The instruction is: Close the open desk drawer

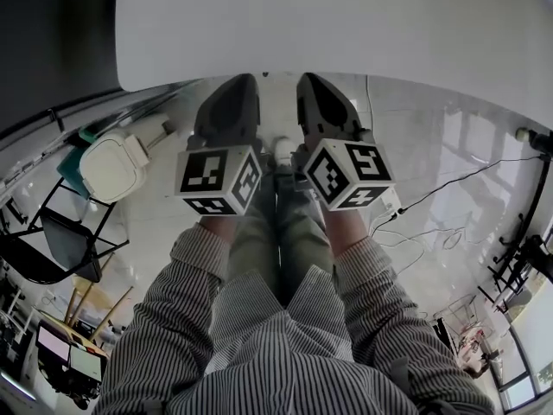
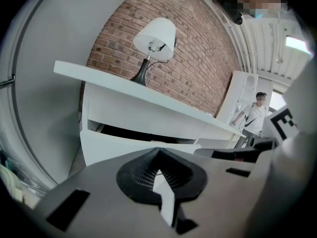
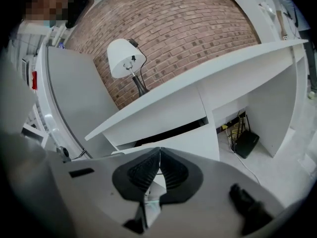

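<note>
A white desk [image 2: 148,105] stands against a brick wall, with a white lamp [image 2: 154,38] on top. Its drawer [image 2: 124,145] sits pulled out a little, and a dark gap shows above the drawer front. The right gripper view shows the same drawer [image 3: 190,138] under the desk top [image 3: 198,83]. My left gripper [image 2: 158,151] and right gripper [image 3: 159,150] are both shut on nothing and held short of the drawer front. In the head view the left gripper [image 1: 244,83] and right gripper [image 1: 309,80] sit side by side, pointing at the desk edge [image 1: 346,50].
A black router [image 3: 246,143] and cables sit on the floor in the desk's knee space. A black chair [image 1: 60,245] and a white seat [image 1: 112,167] stand at my left. Cables [image 1: 432,232] trail across the floor at my right. A person [image 2: 255,115] stands in the background.
</note>
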Action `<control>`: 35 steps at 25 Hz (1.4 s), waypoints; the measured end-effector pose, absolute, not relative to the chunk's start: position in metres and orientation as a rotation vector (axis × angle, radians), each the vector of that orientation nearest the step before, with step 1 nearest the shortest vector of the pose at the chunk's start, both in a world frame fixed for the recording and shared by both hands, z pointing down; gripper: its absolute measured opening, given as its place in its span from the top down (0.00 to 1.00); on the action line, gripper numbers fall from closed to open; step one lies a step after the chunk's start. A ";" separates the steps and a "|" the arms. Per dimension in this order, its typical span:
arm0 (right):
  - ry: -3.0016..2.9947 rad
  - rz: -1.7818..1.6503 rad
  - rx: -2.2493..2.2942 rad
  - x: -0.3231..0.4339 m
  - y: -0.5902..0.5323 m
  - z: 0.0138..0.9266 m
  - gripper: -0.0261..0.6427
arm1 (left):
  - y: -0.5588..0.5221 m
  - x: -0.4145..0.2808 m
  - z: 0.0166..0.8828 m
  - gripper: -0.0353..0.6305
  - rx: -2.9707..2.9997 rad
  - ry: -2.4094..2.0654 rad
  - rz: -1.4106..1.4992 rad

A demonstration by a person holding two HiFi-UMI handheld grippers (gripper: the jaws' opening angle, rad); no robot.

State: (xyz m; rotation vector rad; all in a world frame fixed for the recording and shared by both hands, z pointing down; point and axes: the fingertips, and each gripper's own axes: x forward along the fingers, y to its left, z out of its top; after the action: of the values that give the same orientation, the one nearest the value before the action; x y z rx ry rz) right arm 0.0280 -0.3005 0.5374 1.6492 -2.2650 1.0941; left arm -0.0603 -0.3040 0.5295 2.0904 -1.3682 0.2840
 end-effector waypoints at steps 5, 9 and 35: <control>-2.305 1.055 1.652 0.031 -0.290 0.507 0.94 | -0.293 -0.058 0.498 0.93 2.131 -1.375 0.251; -2.343 1.031 1.646 0.035 -0.283 0.482 0.94 | -0.284 -0.056 0.472 0.93 2.163 -1.384 0.235; -2.515 0.760 1.569 0.016 -0.230 0.298 0.94 | -0.225 -0.056 0.299 0.93 2.328 -1.354 0.171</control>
State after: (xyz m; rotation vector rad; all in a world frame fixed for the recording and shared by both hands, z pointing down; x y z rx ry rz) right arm 0.0158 -0.2304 0.2978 1.5693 -2.5154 0.7602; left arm -0.0561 -0.2251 0.2991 2.3284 -1.3542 0.1709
